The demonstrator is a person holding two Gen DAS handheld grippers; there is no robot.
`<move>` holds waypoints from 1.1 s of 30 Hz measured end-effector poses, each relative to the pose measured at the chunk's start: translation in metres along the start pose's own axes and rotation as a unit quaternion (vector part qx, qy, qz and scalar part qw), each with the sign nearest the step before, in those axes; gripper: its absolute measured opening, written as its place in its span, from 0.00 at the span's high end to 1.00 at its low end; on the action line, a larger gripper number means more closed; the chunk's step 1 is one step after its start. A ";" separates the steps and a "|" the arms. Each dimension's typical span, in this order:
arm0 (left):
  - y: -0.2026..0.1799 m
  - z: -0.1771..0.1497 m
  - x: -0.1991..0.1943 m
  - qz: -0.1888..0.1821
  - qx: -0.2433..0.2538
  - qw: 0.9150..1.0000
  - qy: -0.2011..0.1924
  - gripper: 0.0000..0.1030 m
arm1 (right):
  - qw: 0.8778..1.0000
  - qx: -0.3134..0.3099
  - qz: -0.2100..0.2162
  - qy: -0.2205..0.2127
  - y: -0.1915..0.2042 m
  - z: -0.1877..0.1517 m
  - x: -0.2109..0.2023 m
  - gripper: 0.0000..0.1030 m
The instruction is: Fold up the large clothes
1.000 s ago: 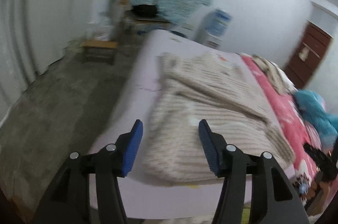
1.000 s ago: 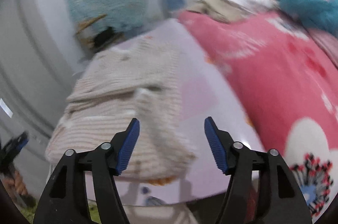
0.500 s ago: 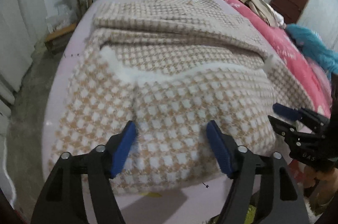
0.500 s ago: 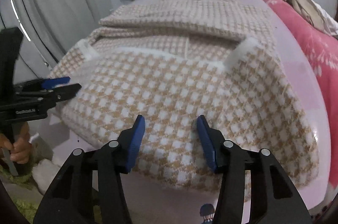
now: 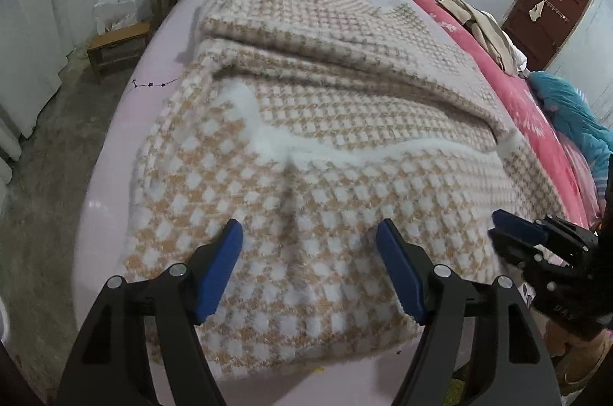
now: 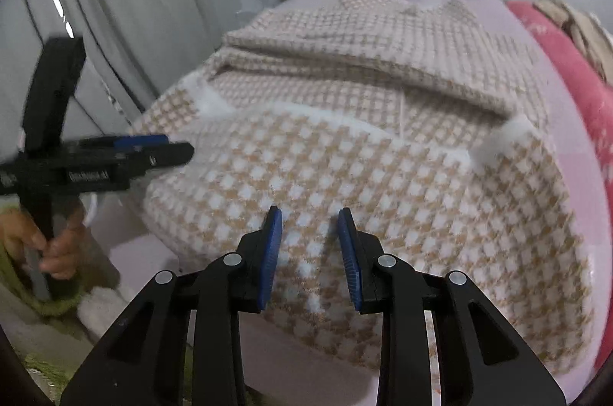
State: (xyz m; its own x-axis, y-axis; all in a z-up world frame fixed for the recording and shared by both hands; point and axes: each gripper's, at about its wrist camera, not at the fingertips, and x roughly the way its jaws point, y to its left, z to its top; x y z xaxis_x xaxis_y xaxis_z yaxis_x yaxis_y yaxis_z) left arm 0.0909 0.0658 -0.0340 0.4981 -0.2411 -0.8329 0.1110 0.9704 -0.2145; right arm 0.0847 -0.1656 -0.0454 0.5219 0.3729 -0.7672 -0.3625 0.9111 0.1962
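Claws [image 5: 309, 268] [image 6: 311, 256] hover unclosed over checked garment [image 5: 325, 145] on bed [image 5: 115, 153].

A beige-and-white checked coat [image 5: 345, 122] lies spread flat on the bed, sleeves folded across.

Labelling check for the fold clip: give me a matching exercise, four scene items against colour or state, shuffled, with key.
Column 1:
1. checked garment
2. left gripper
3. right gripper
4. quilt

Column 2:
A. pink, along the bed's right side
B. jaws wide apart, holding nothing
C. beige and white, lower part folded up over itself
D. jaws narrowed, gap between the pads remains

Pairs: 1-C, 2-B, 3-D, 4-A
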 end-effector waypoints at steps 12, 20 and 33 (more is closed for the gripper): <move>0.003 0.002 0.005 -0.014 -0.008 1.000 0.007 0.24 | 1.000 -0.012 -0.003 -0.004 0.007 -0.002 0.002 0.71; 0.005 0.002 0.007 -0.026 -0.015 1.000 0.006 0.19 | 0.998 -0.039 0.012 -0.037 0.018 0.007 -0.027 0.71; -0.001 0.001 0.010 -0.035 -0.005 0.999 0.006 0.06 | 0.999 -0.043 -0.001 -0.013 0.018 0.004 -0.008 0.70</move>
State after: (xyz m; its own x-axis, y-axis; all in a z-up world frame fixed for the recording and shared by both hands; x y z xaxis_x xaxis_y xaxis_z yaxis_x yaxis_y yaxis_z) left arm 0.0964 0.0625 -0.0421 0.4789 -0.3095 -0.8215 0.1366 0.9507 -0.2785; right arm 0.0770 -0.1515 -0.0332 0.5423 0.3762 -0.7513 -0.4260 0.8938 0.1401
